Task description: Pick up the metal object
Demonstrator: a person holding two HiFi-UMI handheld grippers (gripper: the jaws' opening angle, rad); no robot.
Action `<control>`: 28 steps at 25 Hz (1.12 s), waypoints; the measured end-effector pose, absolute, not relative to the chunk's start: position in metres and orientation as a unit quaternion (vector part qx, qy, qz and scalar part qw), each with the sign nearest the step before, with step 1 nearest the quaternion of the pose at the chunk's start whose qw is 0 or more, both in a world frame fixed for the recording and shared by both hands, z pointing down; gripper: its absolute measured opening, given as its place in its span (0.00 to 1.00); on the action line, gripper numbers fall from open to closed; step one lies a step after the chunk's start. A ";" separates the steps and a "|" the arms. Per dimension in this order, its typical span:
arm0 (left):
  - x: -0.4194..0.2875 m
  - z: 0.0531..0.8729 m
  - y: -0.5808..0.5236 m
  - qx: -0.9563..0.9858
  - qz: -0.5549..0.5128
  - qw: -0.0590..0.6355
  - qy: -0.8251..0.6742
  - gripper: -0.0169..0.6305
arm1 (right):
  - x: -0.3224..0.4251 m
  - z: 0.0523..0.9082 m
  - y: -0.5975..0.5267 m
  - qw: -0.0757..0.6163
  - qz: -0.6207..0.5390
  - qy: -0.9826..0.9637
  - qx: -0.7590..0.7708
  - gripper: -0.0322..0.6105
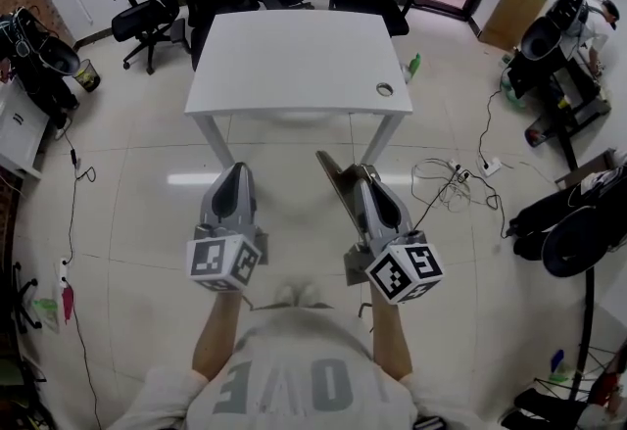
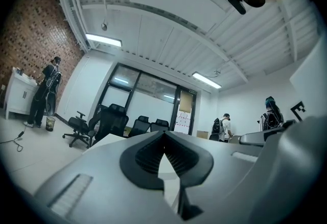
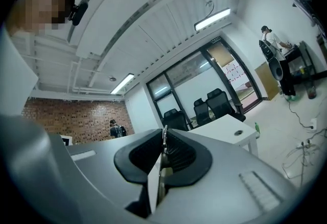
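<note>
Jaws of the right gripper (image 1: 361, 175) clamp a thin metal plate (image 1: 336, 185) edge-on. Left gripper (image 1: 235, 173) jaws meet at the tips, empty, near the bench (image 1: 294, 56).

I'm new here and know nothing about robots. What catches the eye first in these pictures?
A person holds two hand tools out over the tiled floor, facing a white table. The right gripper is clamped on a thin flat metal object that juts forward from it. The left gripper is shut with nothing in it.
</note>
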State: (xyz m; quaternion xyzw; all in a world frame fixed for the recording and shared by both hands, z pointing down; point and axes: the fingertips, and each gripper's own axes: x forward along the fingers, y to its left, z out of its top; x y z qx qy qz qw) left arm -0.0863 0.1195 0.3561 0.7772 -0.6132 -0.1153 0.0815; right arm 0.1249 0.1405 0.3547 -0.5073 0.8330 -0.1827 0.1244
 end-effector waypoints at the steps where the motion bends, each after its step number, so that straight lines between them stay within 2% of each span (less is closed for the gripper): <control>1: -0.089 0.356 0.121 0.777 -0.115 0.080 -0.613 0.03 | 0.122 0.355 0.143 0.122 -0.180 0.835 -0.506 0.11; 6: -0.104 0.355 0.127 0.775 -0.117 0.077 -0.617 0.03 | 0.107 0.356 0.150 0.096 -0.157 0.838 -0.513 0.11; 28: -0.118 0.358 0.137 0.769 -0.113 0.082 -0.623 0.03 | 0.096 0.359 0.152 0.090 -0.150 0.835 -0.522 0.11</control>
